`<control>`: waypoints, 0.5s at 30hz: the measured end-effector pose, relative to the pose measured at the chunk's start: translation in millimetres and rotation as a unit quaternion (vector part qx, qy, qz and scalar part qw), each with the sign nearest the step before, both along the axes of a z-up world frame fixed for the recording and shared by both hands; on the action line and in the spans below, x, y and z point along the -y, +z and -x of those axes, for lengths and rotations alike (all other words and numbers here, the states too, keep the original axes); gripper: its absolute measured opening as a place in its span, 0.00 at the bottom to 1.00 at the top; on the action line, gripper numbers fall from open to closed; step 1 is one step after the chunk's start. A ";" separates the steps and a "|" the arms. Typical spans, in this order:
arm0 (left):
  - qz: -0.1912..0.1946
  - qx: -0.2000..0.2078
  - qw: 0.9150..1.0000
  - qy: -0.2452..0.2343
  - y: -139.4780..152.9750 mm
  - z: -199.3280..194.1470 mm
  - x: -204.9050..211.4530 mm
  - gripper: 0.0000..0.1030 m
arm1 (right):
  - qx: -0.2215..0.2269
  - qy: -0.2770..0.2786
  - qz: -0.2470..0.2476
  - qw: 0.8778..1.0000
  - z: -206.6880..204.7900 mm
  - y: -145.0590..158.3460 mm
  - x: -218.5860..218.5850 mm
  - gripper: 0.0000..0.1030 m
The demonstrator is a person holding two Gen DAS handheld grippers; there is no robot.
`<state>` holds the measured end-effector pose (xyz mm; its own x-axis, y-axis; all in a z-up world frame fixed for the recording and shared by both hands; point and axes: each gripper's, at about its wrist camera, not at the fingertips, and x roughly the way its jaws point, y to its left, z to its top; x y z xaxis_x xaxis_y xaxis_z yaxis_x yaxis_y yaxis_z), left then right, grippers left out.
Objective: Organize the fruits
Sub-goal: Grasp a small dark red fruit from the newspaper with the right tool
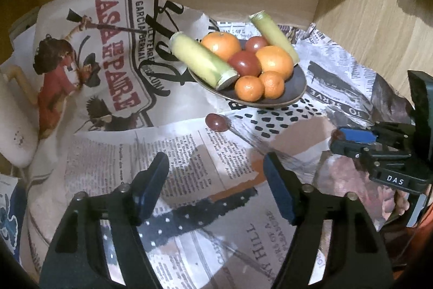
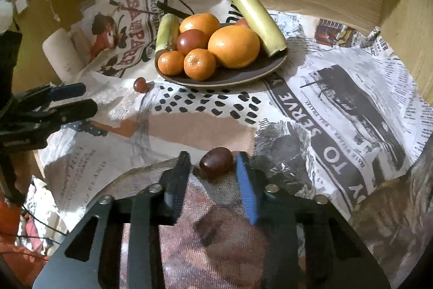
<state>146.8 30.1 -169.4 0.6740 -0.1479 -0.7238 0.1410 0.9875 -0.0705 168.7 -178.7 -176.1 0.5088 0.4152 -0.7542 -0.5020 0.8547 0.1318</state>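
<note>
Dark brown glaze shows along the bare rim of the plate (image 2: 243, 77), which sits on a table covered in overlapping printed newspaper sheets (image 2: 338, 110) and already carries the gathered fruit: two large oranges (image 2: 234, 46), two small mandarins (image 2: 199, 64), two reddish plum-like fruits (image 2: 192, 41) and two pale green cut stalks, possibly sugarcane (image 2: 257, 20), leaning on its sides. Two small dark red fruits, perhaps jujubes or grapes, are not yet on the plate. One (image 2: 216, 161) lies on the paper between the fingertips of the right gripper (image 2: 213, 167), whose jaws stand apart on either side of it; it sits nearer the blue pad than the black one, and whether that pad touches it cannot be told. The other loose fruit (image 1: 216, 122) rests on the paper just beside the near edge of the plate, well ahead of the left gripper (image 1: 216, 175), whose jaws are spread wide over the newsprint and hold nothing. The step in hand looks like the pickup of the nearer small fruit by the right gripper. The next move likely calls for a gentle, centred close, since a round smooth fruit could squirt out sideways or roll on the wrinkled paper, then a lift and a carry to a free spot on the crowded plate, where it might roll off the shallow rim.
</note>
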 end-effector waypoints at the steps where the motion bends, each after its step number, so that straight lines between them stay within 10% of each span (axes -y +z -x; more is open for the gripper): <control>1: 0.001 -0.004 1.000 -0.001 -1.2 -3.2 -0.4 0.63 | 0.001 -0.001 0.002 1.000 0.0 -0.5 -1.0 0.23; 15: -0.001 -0.048 0.999 -0.023 -15.7 -65.1 4.3 0.38 | 0.024 -0.016 -0.018 0.999 -3.9 24.3 11.0 0.21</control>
<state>211.9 25.9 -185.1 0.5941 -0.1765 -0.7848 0.1793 0.9801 -0.0847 172.6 -189.8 -151.8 0.5572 0.4243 -0.7137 -0.4817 0.8654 0.1384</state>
